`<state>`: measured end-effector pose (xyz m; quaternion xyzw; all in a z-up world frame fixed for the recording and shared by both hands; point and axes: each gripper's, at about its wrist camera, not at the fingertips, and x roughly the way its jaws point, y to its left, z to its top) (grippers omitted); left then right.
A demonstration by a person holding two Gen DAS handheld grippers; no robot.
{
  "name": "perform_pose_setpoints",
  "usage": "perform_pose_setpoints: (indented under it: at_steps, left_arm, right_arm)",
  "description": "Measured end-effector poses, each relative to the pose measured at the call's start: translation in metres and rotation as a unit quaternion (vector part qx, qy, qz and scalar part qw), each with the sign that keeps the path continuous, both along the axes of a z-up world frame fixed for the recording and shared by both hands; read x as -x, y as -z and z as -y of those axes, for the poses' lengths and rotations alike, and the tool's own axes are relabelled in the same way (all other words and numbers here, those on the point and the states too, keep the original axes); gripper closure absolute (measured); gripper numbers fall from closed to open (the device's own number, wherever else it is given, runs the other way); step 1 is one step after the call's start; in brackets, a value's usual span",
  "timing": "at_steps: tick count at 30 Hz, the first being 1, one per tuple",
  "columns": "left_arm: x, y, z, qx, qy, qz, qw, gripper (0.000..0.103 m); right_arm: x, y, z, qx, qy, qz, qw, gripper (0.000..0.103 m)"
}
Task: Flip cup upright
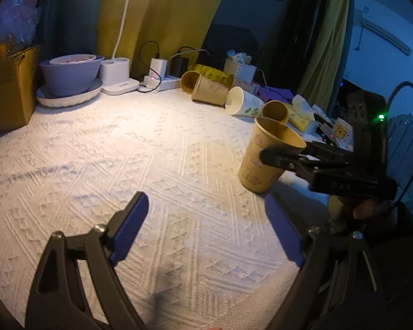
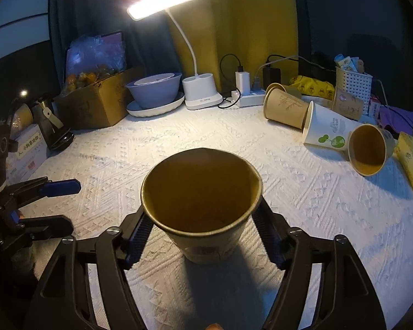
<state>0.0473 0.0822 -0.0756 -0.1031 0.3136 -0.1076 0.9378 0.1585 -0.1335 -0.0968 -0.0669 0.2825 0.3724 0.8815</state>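
A tan paper cup with a printed pattern stands mouth-up on the white textured cloth, leaning a little. My right gripper is shut on the cup, one finger on each side just under the rim. In the left wrist view the same cup stands at the right with the right gripper clamped on it. My left gripper is open and empty, low over the cloth, to the left of the cup. It also shows in the right wrist view.
Several paper cups lie on their sides at the back right: a brown one, a white one, another brown one. A desk lamp, grey bowl, cardboard box, power strip and white basket line the back.
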Motion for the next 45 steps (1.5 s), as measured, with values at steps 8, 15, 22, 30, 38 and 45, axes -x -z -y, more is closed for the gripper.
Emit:
perform_pose_setpoints:
  at_steps: [8, 15, 22, 30, 38, 45]
  left_arm:
    - [0.000, -0.004, 0.018, -0.045, -0.008, -0.001, 0.9990, 0.015]
    - [0.004, -0.023, 0.038, -0.053, 0.002, 0.012, 0.9985, 0.015]
    - [0.015, -0.047, 0.047, -0.046, 0.000, 0.045, 0.9979, 0.015]
    - [0.022, -0.069, 0.059, -0.036, 0.013, 0.073, 0.9966, 0.015]
    - [0.036, -0.096, 0.075, -0.036, 0.019, 0.129, 0.9908, 0.015]
    - [0.052, -0.119, 0.084, -0.061, -0.022, 0.184, 0.9808, 0.015]
  right_arm:
    - [0.009, -0.007, 0.012, -0.003, 0.011, 0.002, 1.000, 0.024]
    - [0.020, -0.018, 0.026, -0.013, 0.020, 0.010, 1.000, 0.024]
    - [0.033, -0.034, 0.040, -0.024, 0.030, 0.025, 0.999, 0.024]
    - [0.051, -0.064, 0.059, -0.032, 0.057, 0.053, 0.996, 0.024]
    - [0.070, -0.106, 0.084, -0.051, 0.093, 0.088, 0.991, 0.024]
    - [0.090, -0.123, 0.098, -0.056, 0.106, 0.108, 0.987, 0.024]
